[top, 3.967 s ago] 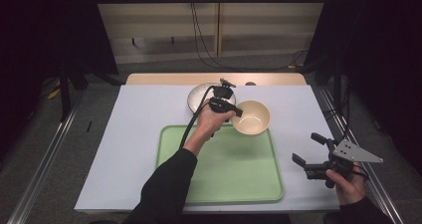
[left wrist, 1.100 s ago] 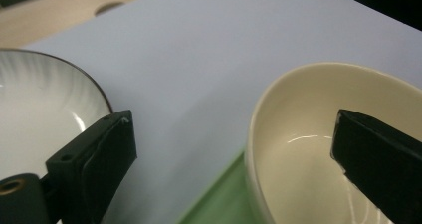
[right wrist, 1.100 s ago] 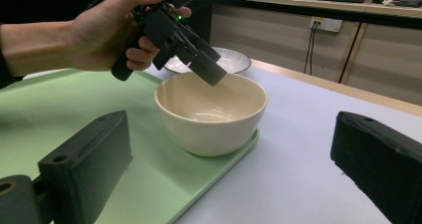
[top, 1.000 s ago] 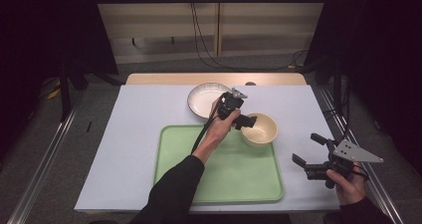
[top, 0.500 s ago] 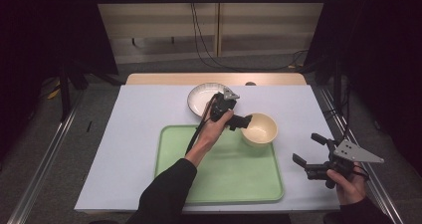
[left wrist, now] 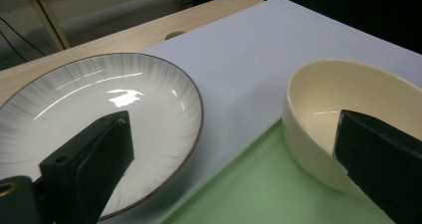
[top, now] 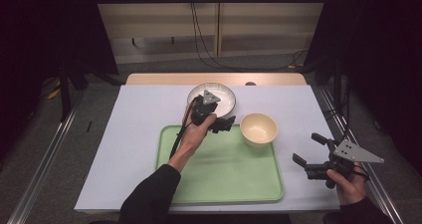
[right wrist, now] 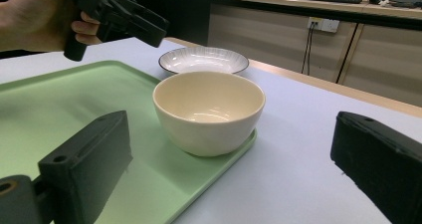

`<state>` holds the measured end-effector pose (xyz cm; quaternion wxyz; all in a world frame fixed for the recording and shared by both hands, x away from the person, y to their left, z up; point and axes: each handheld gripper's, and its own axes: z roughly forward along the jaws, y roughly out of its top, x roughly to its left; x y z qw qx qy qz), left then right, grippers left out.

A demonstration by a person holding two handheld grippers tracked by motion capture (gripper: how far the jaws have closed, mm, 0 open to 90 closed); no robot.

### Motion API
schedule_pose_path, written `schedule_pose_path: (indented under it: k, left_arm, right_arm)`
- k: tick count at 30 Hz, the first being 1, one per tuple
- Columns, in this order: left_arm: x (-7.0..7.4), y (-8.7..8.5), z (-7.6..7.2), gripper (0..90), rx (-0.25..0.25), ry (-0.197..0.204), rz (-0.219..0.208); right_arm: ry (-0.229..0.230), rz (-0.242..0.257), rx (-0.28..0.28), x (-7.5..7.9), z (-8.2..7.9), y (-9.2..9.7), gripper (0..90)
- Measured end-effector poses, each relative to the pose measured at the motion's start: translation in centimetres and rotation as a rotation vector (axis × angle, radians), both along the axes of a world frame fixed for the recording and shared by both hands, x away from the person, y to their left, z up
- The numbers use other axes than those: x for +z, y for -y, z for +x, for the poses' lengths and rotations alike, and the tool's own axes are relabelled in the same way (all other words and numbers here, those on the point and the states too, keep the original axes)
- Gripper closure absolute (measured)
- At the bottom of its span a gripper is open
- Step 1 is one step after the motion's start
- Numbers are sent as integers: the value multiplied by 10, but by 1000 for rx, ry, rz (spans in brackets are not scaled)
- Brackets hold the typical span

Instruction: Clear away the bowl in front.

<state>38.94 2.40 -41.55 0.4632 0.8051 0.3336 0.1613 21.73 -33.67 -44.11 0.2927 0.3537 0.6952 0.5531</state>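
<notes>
Left claw open, bowl seemingly part-hidden

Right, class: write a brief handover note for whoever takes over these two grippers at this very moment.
Left gripper: open, holding nothing, hovering between the plate and the bowl, just left of the bowl.
Right gripper: open, empty, held off the tray's right side over the white table cover.
Bowl: cream, upright, empty, sitting on the far right corner of the green tray.
Plate: white with a dark rim, on the table cover just beyond the tray, not on it.
Done: bowl is on the tray.
Left: probably the plate goes onto the tray next; the left gripper is nearest.
</notes>
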Motion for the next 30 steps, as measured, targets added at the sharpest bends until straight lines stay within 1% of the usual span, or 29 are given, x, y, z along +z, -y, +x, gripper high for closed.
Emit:
schedule_pose_path:
  k: [1, 2, 3, 4, 5, 6, 7, 9, 10, 11, 12, 14, 17, 18, 19, 20, 21, 22, 23, 24, 25, 26, 28, 29, 30]
  left_arm:
    - [0, -3, -1, 19, 20, -6, -20]
    - [1, -8, -2, 23, 29, -7, -31]
    - [1, -12, -3, 20, 35, 3, -34]
    - [2, -16, -5, 19, 42, 18, -27]
    - [2, -20, -6, 21, 57, 23, -30]
    - [3, -26, -8, 20, 72, 24, -50]
    - [4, -29, -8, 20, 72, 28, -51]
    - [5, -35, -10, 15, 90, 45, -46]
    - [8, -41, -11, 20, 105, 54, -27]
    - [10, -44, -12, 24, 118, 55, -39]
    - [15, -51, -14, 19, 125, 79, -30]
    - [20, -57, -17, 21, 150, 94, -48]
    - [27, -69, -21, 16, 150, 108, -55]
    - [28, -73, -23, 13, 171, 117, -61]
    - [28, -76, -24, 14, 169, 121, -58]
    - [28, -79, -26, 16, 182, 120, -55]
    - [27, -82, -27, 13, 181, 115, -61]
    - [25, -87, -29, 15, 165, 99, -48]
    - [24, -90, -29, 13, 155, 100, -37]
    - [23, -93, -31, 14, 164, 106, -37]
    - [22, -96, -34, 18, 185, 107, -53]
    - [21, -99, -36, 18, 192, 110, -57]
    - [20, -107, -41, 15, 192, 114, -48]
    - [19, -109, -44, 16, 204, 117, -43]
    - [17, -112, -46, 17, 214, 123, -52]
  right_arm:
    - [1, 1, 1, 0, 0, 0, 23]
    - [1, 2, -1, 0, 0, 1, 23]
    - [0, 1, -2, 0, 0, 1, 23]
    - [1, -2, 0, 0, 0, 0, 23]
    - [0, -5, 2, 0, 0, 0, 23]
    - [0, -5, 3, 0, 0, 0, 23]
    - [-1, -6, 0, 0, 0, 0, 23]
    - [-1, -3, -1, 0, 0, 0, 23]
    - [-2, -1, -2, 0, 0, 0, 23]
    - [-3, -7, -5, 0, 0, 0, 23]
    - [-2, -6, -5, 0, 0, 0, 23]
    - [-6, 4, -2, 0, 0, 0, 23]
    - [-1, 2, 0, 0, 0, 1, 23]
    - [-1, 2, -1, 0, 0, 1, 23]
    - [0, 3, -1, 0, 0, 1, 23]
    - [-3, 3, -3, 0, 0, 1, 23]
    - [-6, 4, -3, 0, 0, 1, 23]
    - [-5, 4, -2, 0, 0, 0, 23]
    - [-7, 2, -5, 0, 0, 0, 23]
    - [-6, 4, -6, 0, 0, 0, 23]
    - [-7, 3, -3, 0, 0, 0, 23]
    - [-4, 2, -4, 0, 0, 0, 23]
    - [-5, -2, -4, 0, 1, 0, 23]
    - [-4, -3, -4, 0, 1, 0, 23]
    - [-4, -4, -5, 0, 1, 0, 23]
